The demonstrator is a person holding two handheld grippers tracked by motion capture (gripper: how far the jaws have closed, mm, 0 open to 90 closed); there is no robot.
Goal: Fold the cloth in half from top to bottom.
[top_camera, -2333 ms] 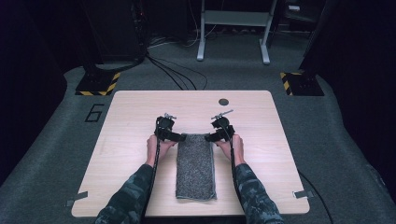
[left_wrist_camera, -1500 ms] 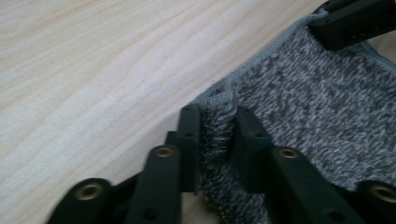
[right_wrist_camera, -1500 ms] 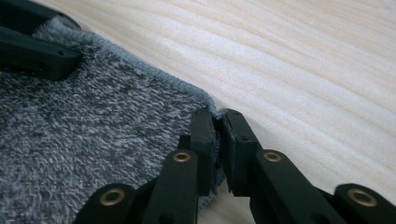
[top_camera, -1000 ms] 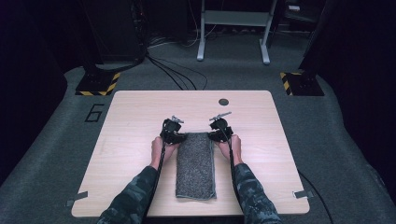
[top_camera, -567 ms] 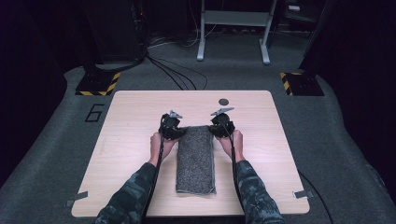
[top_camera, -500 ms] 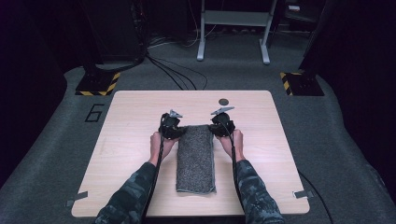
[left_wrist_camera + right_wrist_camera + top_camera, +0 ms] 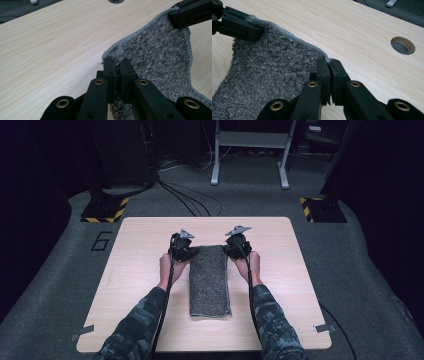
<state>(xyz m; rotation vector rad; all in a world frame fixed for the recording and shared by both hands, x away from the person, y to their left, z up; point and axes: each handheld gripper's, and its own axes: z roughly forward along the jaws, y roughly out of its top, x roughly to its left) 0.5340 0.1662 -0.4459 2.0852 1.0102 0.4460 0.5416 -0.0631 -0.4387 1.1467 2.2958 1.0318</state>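
A folded grey terry towel (image 7: 209, 280) lies lengthwise in the middle of the light wooden table (image 7: 140, 250). Its far end is lifted off the wood. My left gripper (image 7: 185, 251) is shut on the towel's far left corner (image 7: 117, 53), and in the left gripper view its black jaws pinch the hemmed edge. My right gripper (image 7: 234, 248) is shut on the far right corner (image 7: 325, 58). The fuzzy cloth (image 7: 269, 75) sags between the two grips, and each gripper view shows the other gripper's jaws at the opposite corner.
A round cable hole (image 7: 403, 45) is set in the table (image 7: 362, 30) beyond the towel. Past the far edge, black cables (image 7: 185, 200) cross the grey floor, and a metal stand (image 7: 250, 150) and hazard-striped bases (image 7: 106, 210) stand there.
Both grippers have risen and moved a little farther away, lifting the towel's far end off the table. The jaws stay shut on the corners throughout.
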